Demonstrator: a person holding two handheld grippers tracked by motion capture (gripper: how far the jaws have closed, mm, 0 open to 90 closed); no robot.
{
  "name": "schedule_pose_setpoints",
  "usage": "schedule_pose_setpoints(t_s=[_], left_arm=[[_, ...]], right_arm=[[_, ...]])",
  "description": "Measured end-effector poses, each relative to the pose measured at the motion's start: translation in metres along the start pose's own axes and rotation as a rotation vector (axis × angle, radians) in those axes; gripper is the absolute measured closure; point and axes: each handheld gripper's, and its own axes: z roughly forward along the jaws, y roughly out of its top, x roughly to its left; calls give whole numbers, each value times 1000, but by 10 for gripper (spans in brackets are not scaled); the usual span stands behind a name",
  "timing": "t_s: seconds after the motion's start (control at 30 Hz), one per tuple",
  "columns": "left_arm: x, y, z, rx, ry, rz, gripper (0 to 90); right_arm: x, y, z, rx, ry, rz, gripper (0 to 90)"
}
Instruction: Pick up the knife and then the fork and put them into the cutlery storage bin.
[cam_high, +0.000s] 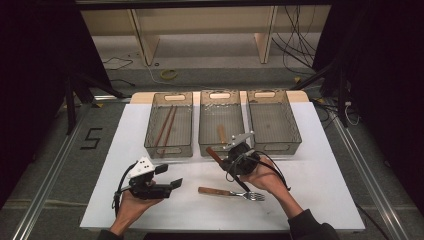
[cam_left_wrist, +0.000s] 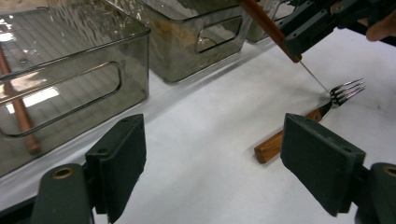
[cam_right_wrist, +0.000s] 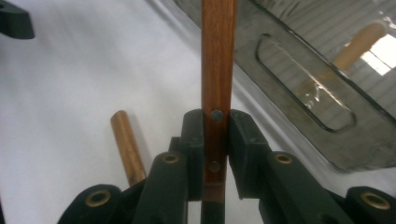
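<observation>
Nearest, left gripper (cam_high: 172, 185): jaws wide apart, nothing between them, resting low over the white table (cam_high: 320, 165). Just beyond, a wooden-handled fork (cam_high: 231, 193) flat on the table. Farther, right gripper (cam_right_wrist: 215, 140) clamped on a wood-handled knife (cam_right_wrist: 217, 70), handle aimed at the middle bin (cam_high: 221, 120). Likely trouble: catching the bin's near wall, or a slim handle pivoting between the pads and dropping short.
</observation>
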Motion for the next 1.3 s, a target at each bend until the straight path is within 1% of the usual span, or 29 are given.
schedule_pose_setpoints(t_s=[0.13,0.2,0.23,0.27,0.33,0.43,0.53,0.6,0.67,0.77,0.8,0.83,1.03,1.17,1.23,1.3], left_arm=[[-4,9,9,-5,-42,-30,219],[-8,15,13,1,-62,-26,219],[-9,18,14,2,-74,-30,219],[-10,20,15,3,-80,-35,219],[-11,25,19,25,-94,-44,219],[-11,32,24,46,-105,-61,223],[-12,39,27,61,-116,-71,225],[-11,41,28,68,-129,-96,229],[-11,43,29,86,-126,-94,233],[-12,46,32,98,-142,-112,243],[-13,46,32,108,-141,-106,246],[-14,47,34,116,-141,-110,249],[-15,49,41,179,-155,-142,324],[-12,51,43,212,-165,-180,382],[-12,51,44,215,-170,-196,411],[-11,51,45,226,-184,-204,438]], right_arm=[[5,0,0,-5,11,-31,774],[8,1,0,-8,8,-49,774],[10,1,0,-2,10,-53,774],[11,1,0,-8,14,-68,774],[15,1,0,-8,18,-80,774],[20,1,0,-11,15,-110,774],[24,1,0,-5,24,-138,773],[27,1,1,-7,24,-150,774],[30,1,2,-4,23,-167,773],[36,1,4,4,28,-186,773],[38,1,5,6,28,-190,773],[39,1,5,4,31,-198,773],[45,1,8,7,30,-228,773],[48,1,8,3,29,-246,773],[50,1,8,6,27,-255,773],[52,0,8,7,24,-268,773]])
